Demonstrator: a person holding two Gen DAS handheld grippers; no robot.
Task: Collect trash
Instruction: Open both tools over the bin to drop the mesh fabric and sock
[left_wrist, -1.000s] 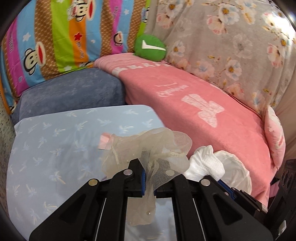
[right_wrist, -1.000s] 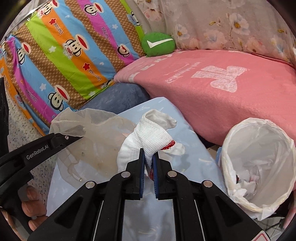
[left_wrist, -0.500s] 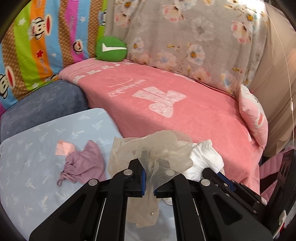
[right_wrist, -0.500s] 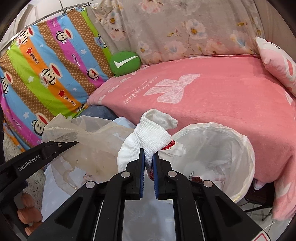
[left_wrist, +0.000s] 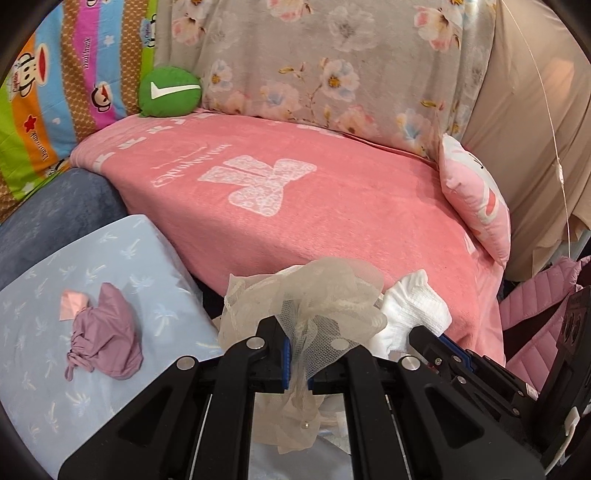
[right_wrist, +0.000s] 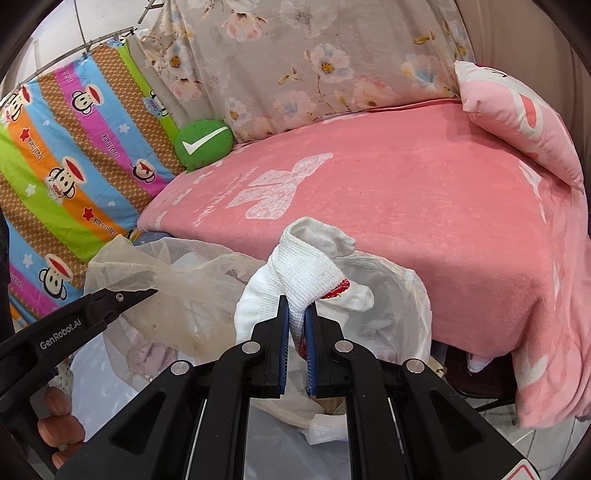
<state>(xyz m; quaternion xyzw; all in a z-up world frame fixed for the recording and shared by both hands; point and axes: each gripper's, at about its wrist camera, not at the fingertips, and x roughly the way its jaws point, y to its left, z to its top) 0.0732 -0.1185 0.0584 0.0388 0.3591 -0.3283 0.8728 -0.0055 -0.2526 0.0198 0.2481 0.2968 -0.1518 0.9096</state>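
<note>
Right wrist view: the right claw is clenched on a white sock, held over the lined trash bin; the left claw is clenched on a wad of beige netting beside it. The carrying step is judged nearly done; release over the bin is called for next. The bin's contents are largely hidden, and a purple cloth is left on the blue surface.
</note>
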